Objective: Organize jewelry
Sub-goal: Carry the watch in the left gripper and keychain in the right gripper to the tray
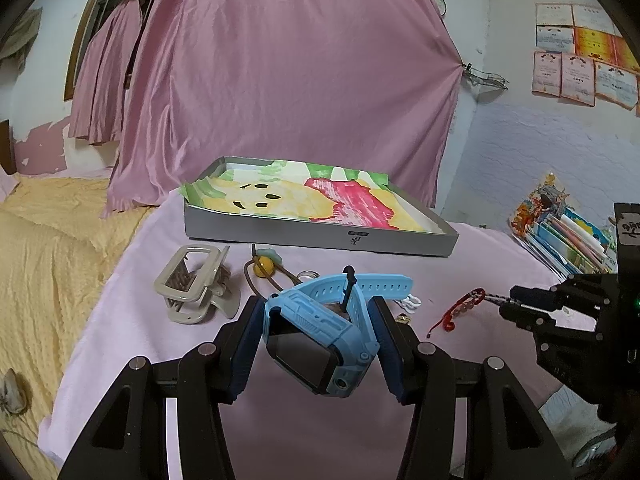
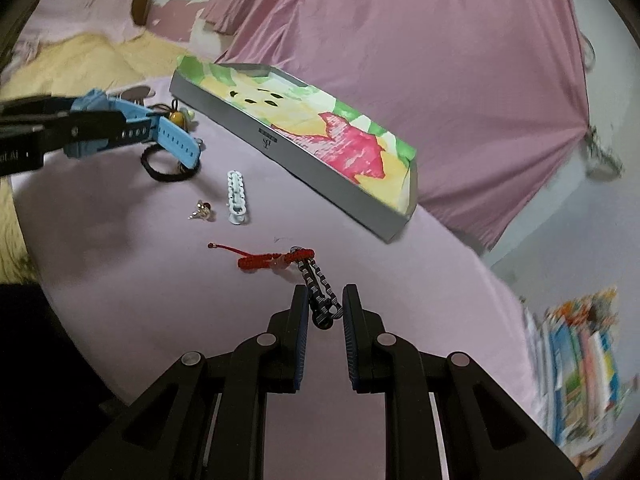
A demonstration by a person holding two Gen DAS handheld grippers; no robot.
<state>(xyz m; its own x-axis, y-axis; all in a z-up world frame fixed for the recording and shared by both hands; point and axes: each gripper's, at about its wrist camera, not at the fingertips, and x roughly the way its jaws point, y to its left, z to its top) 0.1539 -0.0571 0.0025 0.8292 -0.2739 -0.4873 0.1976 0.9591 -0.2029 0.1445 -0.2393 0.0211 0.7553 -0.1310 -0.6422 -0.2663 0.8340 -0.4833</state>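
My left gripper is shut on a blue smartwatch and holds it above the pink cloth, in front of the grey tray lined with a coloured drawing. The watch also shows in the right wrist view. My right gripper has its jaws partly closed around the black-and-white cord end of a red braided bracelet lying on the cloth; whether the pads grip it is unclear. The bracelet also shows in the left wrist view.
On the cloth lie a beige hair claw, a yellow-bead hair tie, a black hair band, a white clip and small earrings. Books stand at the right. A yellow blanket lies left.
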